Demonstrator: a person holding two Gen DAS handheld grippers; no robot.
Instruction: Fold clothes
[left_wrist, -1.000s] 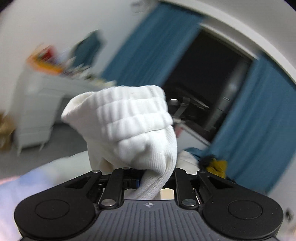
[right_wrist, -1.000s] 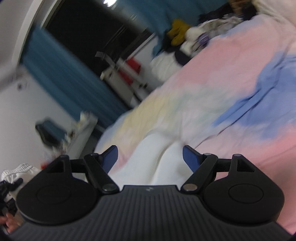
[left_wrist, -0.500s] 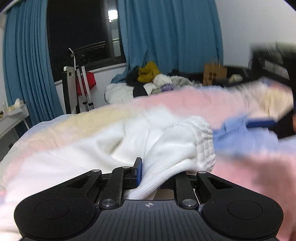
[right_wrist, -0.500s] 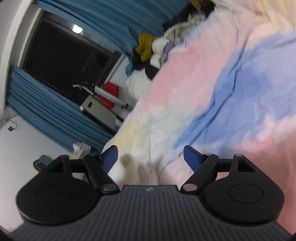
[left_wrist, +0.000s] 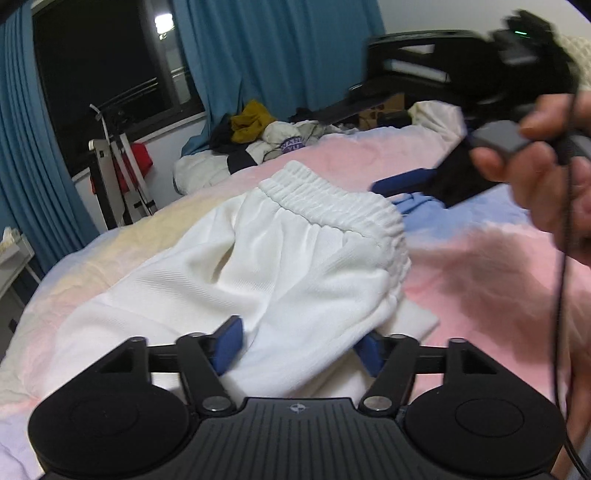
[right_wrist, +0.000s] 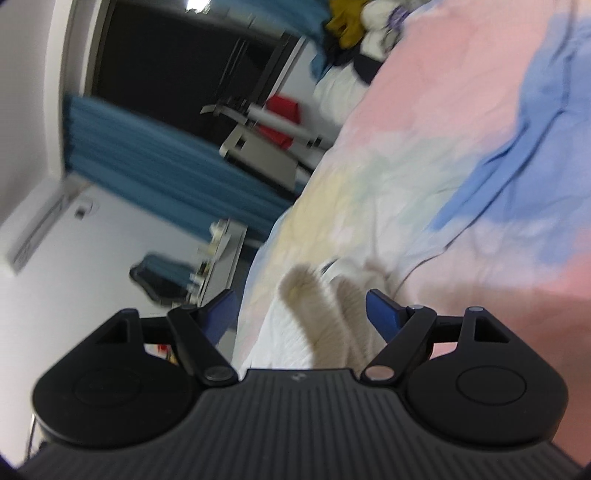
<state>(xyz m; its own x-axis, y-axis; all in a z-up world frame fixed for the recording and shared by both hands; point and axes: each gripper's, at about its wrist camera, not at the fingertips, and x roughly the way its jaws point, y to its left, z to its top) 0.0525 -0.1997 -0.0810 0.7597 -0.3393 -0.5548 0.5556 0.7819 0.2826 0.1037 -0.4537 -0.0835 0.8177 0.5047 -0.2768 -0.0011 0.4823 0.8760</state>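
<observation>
Fingers of the left gripper have just been opening and now stand spread, with the white shorts lying loose between them, not pinched. The white shorts rest on the bed, which has a pink, blue and yellow cover. Their stretchy waistband sits at the far end, bunched up. The right gripper also has its 2 blue fingers spread wide, and white cloth shows between them without being squeezed. In the left view, a hand holds the right gripper above the bed, just beyond the waistband. A heap of other clothes lies at the far edge of the bed, near the blue curtains.
</observation>
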